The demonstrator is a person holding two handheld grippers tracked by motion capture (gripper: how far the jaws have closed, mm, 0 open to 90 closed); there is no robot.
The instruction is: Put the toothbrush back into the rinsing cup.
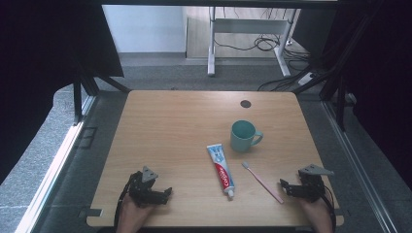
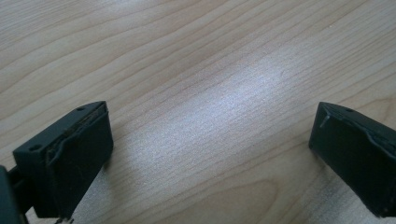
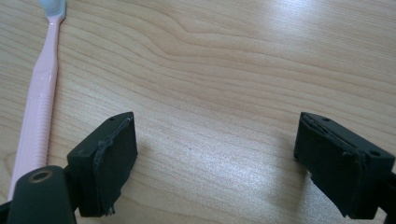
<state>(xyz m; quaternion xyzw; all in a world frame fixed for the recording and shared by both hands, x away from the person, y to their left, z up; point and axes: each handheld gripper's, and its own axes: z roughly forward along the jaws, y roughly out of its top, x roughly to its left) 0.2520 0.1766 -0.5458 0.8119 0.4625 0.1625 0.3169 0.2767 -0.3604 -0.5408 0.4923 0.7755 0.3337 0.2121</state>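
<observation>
Tabletop (image 1: 184,126) of pale wood grain carries all items; both grippers rest at its near edge, each held in a hand entering from below in the high view.

Left gripper (image 1: 165,193): the high view shows it at the near left corner, jaws pointing toward the table's middle. The left gripper view adds what the high view cannot resolve: the two black jaws stand wide apart over bare wood, with nothing between them.

Right gripper (image 1: 283,186): the high view shows it at the near right corner, jaws pointing toward the left gripper. The right gripper view confirms the jaws stand wide apart, with bare wood between the pads and nothing clamped.

Mug (image 1: 243,136): teal, upright, handle turned to the right gripper's side. It stands farther out on the table than the right gripper and well apart from both grippers.

Toothpaste tube (image 1: 221,170): lies flat between the two grippers, nearer the right one, cap end toward the near edge.

Toothbrush (image 1: 263,182): pink handle, pale bristle head. The high view places it between the tube and the right gripper, handle end just beside that gripper's jaws. The right gripper view shows the toothbrush (image 3: 39,112) running along the outside of one jaw, close to it; contact cannot be determined.
</observation>
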